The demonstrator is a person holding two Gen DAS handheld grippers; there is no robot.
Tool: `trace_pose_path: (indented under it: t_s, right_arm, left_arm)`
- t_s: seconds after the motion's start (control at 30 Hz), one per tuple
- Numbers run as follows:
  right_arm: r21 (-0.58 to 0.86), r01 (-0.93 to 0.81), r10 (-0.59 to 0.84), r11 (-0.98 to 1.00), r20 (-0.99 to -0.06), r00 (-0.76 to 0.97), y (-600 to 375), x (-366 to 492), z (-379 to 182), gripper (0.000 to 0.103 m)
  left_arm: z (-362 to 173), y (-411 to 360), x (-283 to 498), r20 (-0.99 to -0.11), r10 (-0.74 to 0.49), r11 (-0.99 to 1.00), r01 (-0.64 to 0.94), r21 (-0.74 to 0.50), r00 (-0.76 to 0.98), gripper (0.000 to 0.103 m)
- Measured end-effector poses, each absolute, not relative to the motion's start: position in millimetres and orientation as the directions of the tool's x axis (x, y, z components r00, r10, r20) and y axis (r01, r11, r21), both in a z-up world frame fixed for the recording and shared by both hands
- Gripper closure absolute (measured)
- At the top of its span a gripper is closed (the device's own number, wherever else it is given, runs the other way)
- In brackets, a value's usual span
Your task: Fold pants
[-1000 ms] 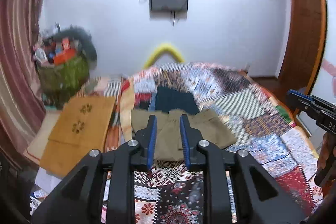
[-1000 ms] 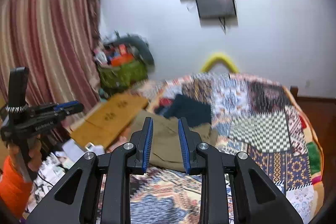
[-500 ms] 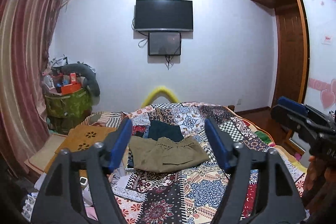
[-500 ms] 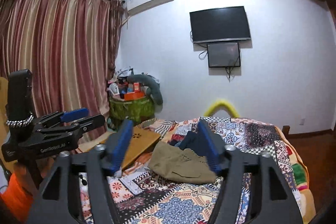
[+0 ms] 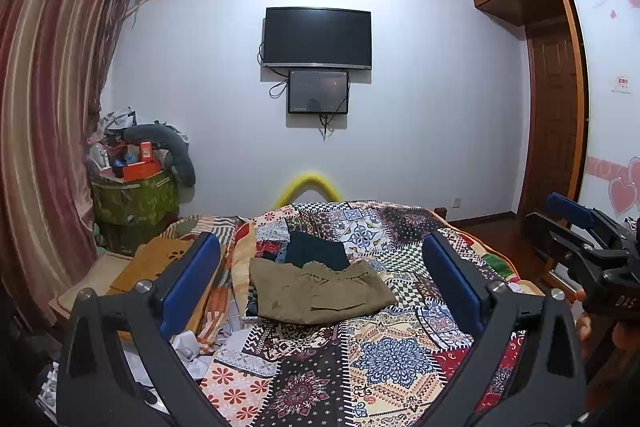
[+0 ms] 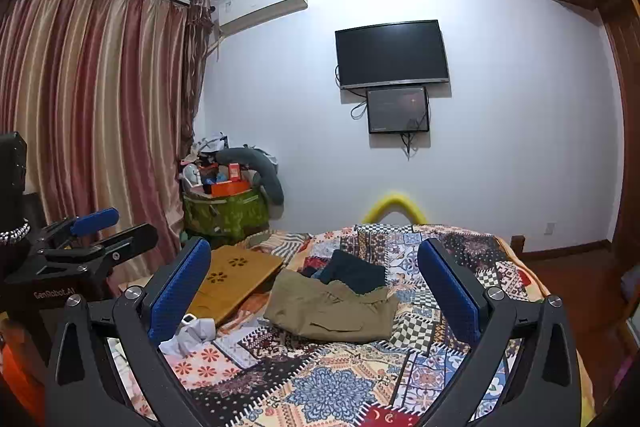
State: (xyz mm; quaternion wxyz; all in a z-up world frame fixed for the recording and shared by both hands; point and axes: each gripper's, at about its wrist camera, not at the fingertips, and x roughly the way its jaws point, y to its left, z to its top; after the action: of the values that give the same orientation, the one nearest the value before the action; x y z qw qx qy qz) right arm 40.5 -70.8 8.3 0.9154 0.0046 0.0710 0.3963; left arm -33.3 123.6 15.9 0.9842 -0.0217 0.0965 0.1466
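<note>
Folded olive-khaki pants (image 5: 320, 291) (image 6: 332, 311) lie flat on the patchwork quilt (image 5: 400, 355) (image 6: 332, 395) of the bed, apart from both grippers. A dark navy garment (image 5: 316, 253) (image 6: 356, 271) lies just behind them. My left gripper (image 5: 320, 251) hangs well back from the pants, its jaws opening wide with nothing between them. My right gripper (image 6: 314, 253) is also back from the pants, its jaws opening wide and empty. Each gripper shows in the other's view: the right gripper (image 5: 576, 223) at the right edge, the left gripper (image 6: 104, 231) at the left edge.
A wooden lap desk (image 5: 160, 259) (image 6: 236, 275) lies left of the bed. Crumpled white cloth (image 5: 188, 343) (image 6: 192, 335) sits by the quilt's left edge. A green hamper (image 5: 132, 199) piled with clutter stands by the striped curtain (image 6: 100, 107). A television (image 5: 318, 37) hangs on the far wall.
Both grippers have pulled back from the pants and tipped upward, so more of the room shows. Their jaws went from nearly shut to wide. The pants stay folded on the quilt.
</note>
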Motion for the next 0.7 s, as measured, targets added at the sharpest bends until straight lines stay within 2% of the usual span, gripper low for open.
trace_pose_path:
  t_s: [0.7]
  right_arm:
    - [0.088, -0.719, 0.722, 0.689, -0.163, 0.672, -76, 42, -2, 0.000]
  left_arm:
    - [9, 122, -25, -0.218, 0.290, 0.954, -0.299, -0.008, 0.932, 0.000]
